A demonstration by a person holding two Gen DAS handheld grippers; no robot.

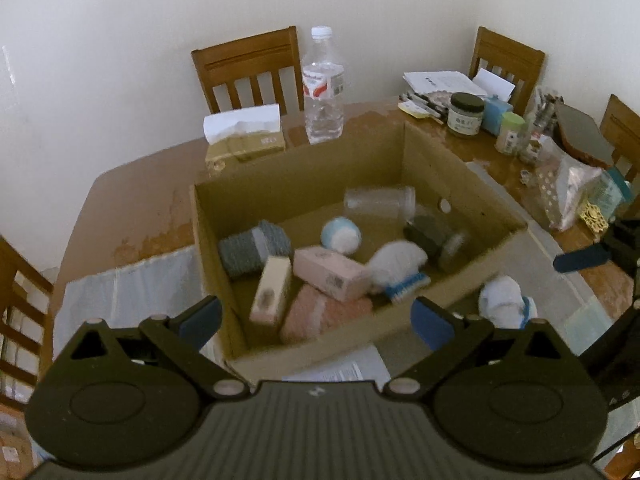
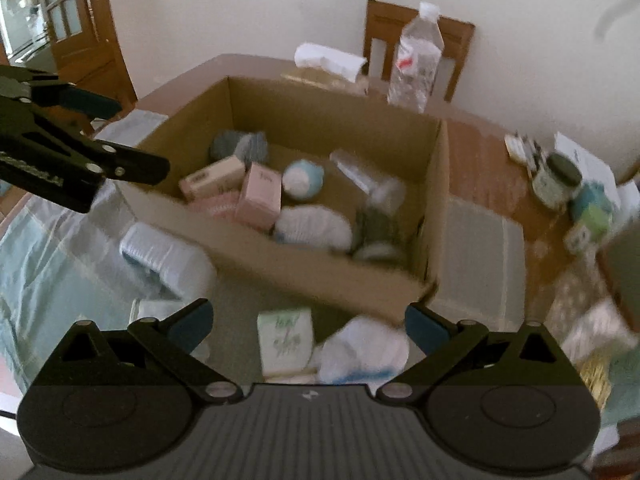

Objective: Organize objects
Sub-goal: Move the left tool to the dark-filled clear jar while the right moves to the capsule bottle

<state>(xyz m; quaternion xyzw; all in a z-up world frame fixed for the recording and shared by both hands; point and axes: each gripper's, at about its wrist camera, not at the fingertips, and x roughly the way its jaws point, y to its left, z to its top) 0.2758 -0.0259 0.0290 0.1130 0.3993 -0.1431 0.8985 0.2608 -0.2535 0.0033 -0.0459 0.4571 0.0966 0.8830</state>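
An open cardboard box [image 1: 440,284] stands on the table; it also shows in the right wrist view [image 2: 304,268]. Inside lie a pink carton [image 1: 330,272], a beige carton [image 1: 272,290], a grey knitted roll [image 1: 254,250], a blue-white ball [image 1: 340,234], a clear jar [image 1: 380,202], a white cloth with a blue brush [image 1: 396,264] and a pink towel [image 1: 320,314]. My left gripper [image 1: 316,320] is open and empty over the box's near edge. My right gripper [image 2: 308,326] is open and empty above a white-green packet [image 2: 285,338] and a white bundle [image 2: 362,350] in front of the box.
A water bottle [image 1: 323,88] and a tissue box [image 1: 244,132] stand behind the box. Jars and papers [image 1: 466,114] crowd the far right of the table. A white roll [image 2: 160,256] lies left of the box. Wooden chairs [image 1: 250,70] ring the table.
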